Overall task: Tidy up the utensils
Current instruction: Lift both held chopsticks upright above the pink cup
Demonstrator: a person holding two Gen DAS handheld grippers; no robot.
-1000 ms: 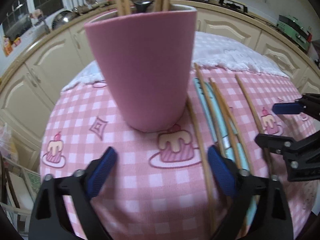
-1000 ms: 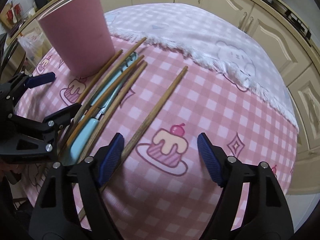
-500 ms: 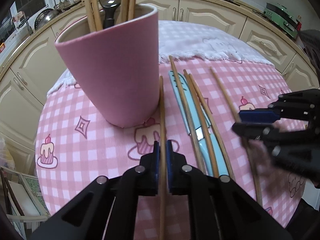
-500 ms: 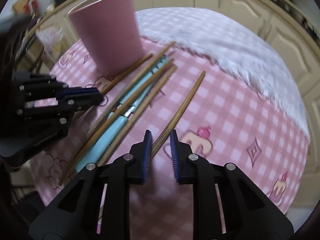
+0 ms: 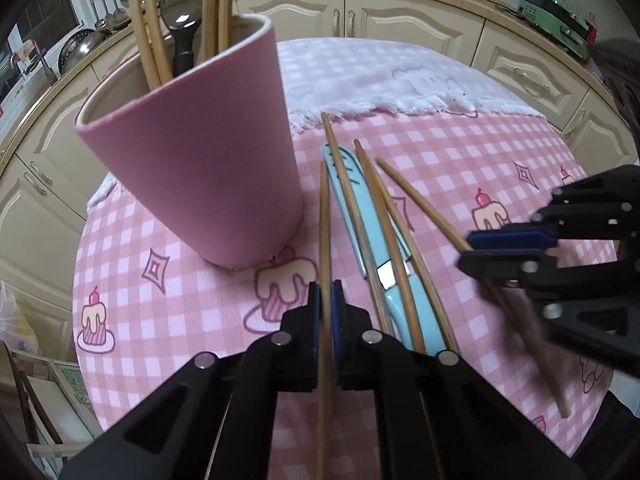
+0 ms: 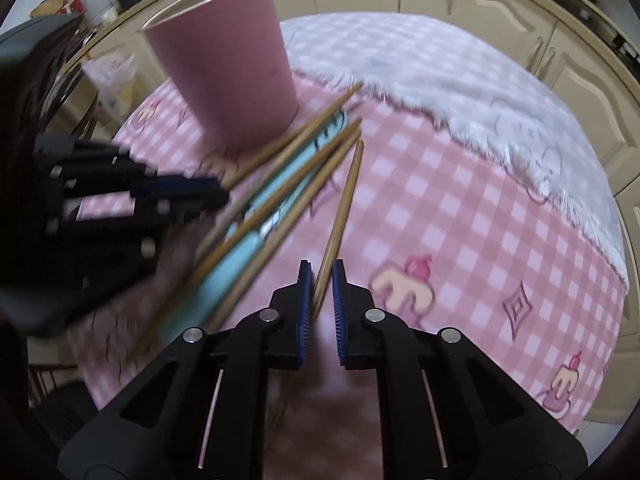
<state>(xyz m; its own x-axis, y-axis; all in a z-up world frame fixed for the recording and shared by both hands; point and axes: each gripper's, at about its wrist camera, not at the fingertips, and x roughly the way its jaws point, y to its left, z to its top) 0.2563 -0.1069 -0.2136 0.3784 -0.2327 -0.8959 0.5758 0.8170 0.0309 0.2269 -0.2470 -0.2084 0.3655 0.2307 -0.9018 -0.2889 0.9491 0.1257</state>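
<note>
A pink cup (image 5: 200, 168) with several chopsticks and a spoon in it stands on the pink checked cloth; it also shows in the right wrist view (image 6: 224, 68). My left gripper (image 5: 325, 300) is shut on a wooden chopstick (image 5: 323, 216), lifted off the cloth. My right gripper (image 6: 319, 284) is shut on another wooden chopstick (image 6: 344, 204) and shows in the left wrist view (image 5: 508, 248). Three more chopsticks and a light blue utensil (image 5: 372, 240) lie between the two grippers; the blue utensil also shows in the right wrist view (image 6: 256, 208).
A white fringed cloth (image 5: 400, 84) covers the far half of the round table (image 5: 120, 320). Cream kitchen cabinets (image 5: 400, 12) curve around behind it. The table edge drops off at left and right.
Both grippers went from open to shut on one chopstick each. They have since lifted a little, and both chopsticks have come up off the cloth.
</note>
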